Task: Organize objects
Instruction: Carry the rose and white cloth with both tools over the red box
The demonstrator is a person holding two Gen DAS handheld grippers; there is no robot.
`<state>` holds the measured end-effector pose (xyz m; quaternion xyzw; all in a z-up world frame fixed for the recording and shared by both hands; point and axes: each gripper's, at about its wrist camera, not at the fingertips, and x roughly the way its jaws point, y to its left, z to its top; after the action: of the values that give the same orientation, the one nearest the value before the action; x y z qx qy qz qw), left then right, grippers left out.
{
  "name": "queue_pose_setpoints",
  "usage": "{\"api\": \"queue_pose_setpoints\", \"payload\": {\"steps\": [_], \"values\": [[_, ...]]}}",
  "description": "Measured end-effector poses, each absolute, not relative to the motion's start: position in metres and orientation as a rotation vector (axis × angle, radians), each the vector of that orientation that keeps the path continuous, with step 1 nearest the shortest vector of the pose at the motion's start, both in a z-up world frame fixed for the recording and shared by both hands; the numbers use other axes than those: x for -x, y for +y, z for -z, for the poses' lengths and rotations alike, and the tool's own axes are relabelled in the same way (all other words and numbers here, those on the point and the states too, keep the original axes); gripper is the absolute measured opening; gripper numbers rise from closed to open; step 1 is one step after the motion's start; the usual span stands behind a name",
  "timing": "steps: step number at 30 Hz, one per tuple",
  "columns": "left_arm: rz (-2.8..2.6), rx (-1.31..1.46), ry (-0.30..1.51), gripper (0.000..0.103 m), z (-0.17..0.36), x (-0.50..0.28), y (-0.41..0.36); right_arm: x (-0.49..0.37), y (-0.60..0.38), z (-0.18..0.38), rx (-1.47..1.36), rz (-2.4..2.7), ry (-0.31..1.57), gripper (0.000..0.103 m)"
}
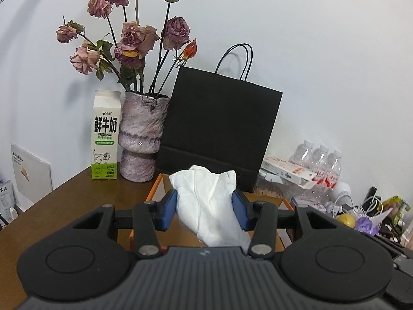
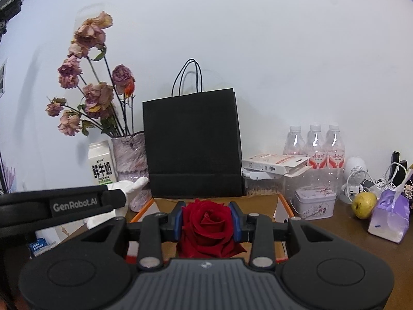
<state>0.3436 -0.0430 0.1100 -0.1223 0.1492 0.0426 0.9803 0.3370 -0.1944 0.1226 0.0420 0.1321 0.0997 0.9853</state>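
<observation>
My left gripper (image 1: pixel 205 208) is shut on a crumpled white tissue (image 1: pixel 209 201) and holds it above an open cardboard box with an orange rim (image 1: pixel 152 190). My right gripper (image 2: pixel 207 219) is shut on a red rose bloom (image 2: pixel 207 226) above the same box (image 2: pixel 282 201). The left gripper's body and the white tissue (image 2: pixel 131 188) show at the left of the right wrist view. A pink vase (image 1: pixel 140 139) of dried roses stands behind the box at the left.
A black paper bag (image 1: pixel 216 129) stands against the wall behind the box, a milk carton (image 1: pixel 105 139) left of the vase. At the right are water bottles (image 2: pixel 315 144), a flat carton (image 2: pixel 276 165), a tin (image 2: pixel 313 202), a yellow fruit (image 2: pixel 364 204), a purple pack (image 2: pixel 389 217) and cables.
</observation>
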Motion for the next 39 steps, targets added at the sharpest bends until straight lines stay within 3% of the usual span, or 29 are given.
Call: {"api": "queue_pose_setpoints", "payload": {"steps": [24, 39], "values": [[-0.141, 0.261, 0.419, 0.048, -0.078, -0.453, -0.041, -0.44, -0.202, -0.102, -0.068, -0.224, 0.399, 0.034], [-0.194, 0.182, 0.402, 0.047, -0.053, -0.468, -0.038, -0.474, -0.197, -0.072, -0.048, -0.208, 0.436, 0.034]]}}
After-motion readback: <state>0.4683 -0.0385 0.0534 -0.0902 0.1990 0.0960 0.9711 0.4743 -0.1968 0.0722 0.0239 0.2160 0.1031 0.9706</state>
